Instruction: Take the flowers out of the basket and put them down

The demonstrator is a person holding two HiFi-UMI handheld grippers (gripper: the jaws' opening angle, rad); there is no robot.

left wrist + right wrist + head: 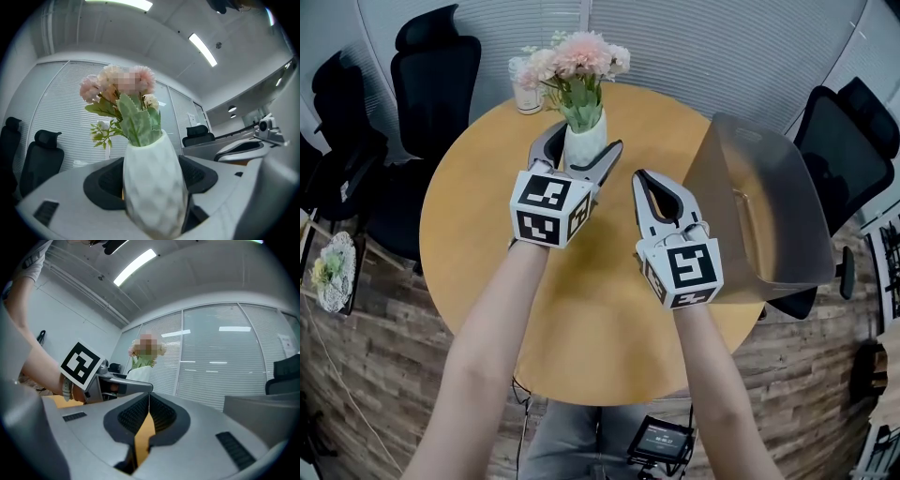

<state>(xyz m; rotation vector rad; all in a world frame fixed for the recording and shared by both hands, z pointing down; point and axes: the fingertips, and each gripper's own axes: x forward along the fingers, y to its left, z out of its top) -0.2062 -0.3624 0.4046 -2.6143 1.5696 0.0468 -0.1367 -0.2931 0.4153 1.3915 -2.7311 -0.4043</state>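
A small jar (525,91) stood at the far edge of the table (581,309); beside it the left gripper (583,148) clamped the white vase (152,187), apparently keeping the flowers (577,58) upright for set-down, the right gripper (645,178) was closed and empty, and the basket (769,216) stood clear at the right edge.

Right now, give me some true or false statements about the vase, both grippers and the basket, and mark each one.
1. The left gripper is closed on the white vase. True.
2. The right gripper holds a flower stem. False: its jaws are together with nothing between them.
3. The flowers in the vase are pink. True.
4. The vase stands inside the grey basket. False: it is outside the basket, to its left in the head view.
5. The table is round and wooden. True.
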